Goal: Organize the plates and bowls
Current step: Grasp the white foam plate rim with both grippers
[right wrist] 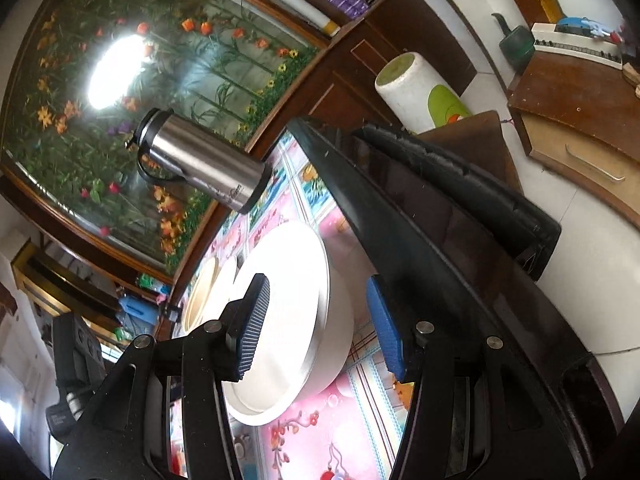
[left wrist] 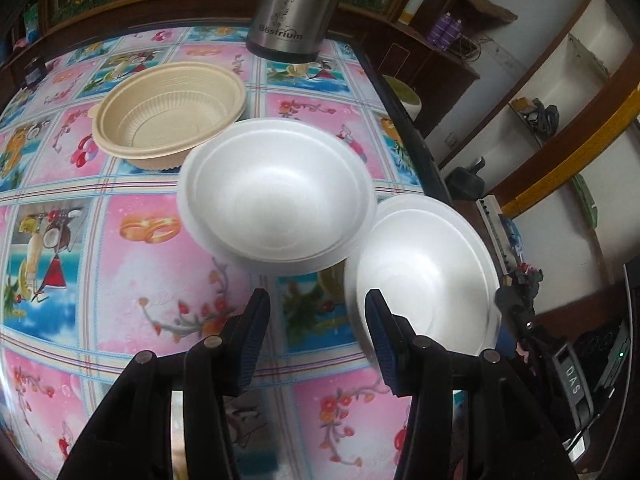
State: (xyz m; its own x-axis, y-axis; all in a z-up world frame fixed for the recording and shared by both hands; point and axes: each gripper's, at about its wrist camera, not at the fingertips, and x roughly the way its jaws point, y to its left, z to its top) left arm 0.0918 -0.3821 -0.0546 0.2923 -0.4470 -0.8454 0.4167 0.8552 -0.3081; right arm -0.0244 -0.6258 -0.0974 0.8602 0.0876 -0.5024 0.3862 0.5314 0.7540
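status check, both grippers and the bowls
Left gripper open, empty. Right gripper open around near white foam bowl. Second white foam bowl, tan ribbed plastic bowl unstacked.

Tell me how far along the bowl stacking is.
Done: nothing is stacked. The tan bowl and both white foam bowls sit separately on the table. In hand: right gripper straddles a foam bowl's wall. Left gripper is empty. Left: all nesting.

flask (left wrist: 286,8): steel, stands at far table edge | tablecloth (left wrist: 132,264): pink and blue squares with fruit and flowers | flower painting (right wrist: 132,92): large, wood-framed, behind table, glare spot on it | white canister (right wrist: 416,92): green mark, on floor beside table | teapot (right wrist: 516,42): dark green, near wall
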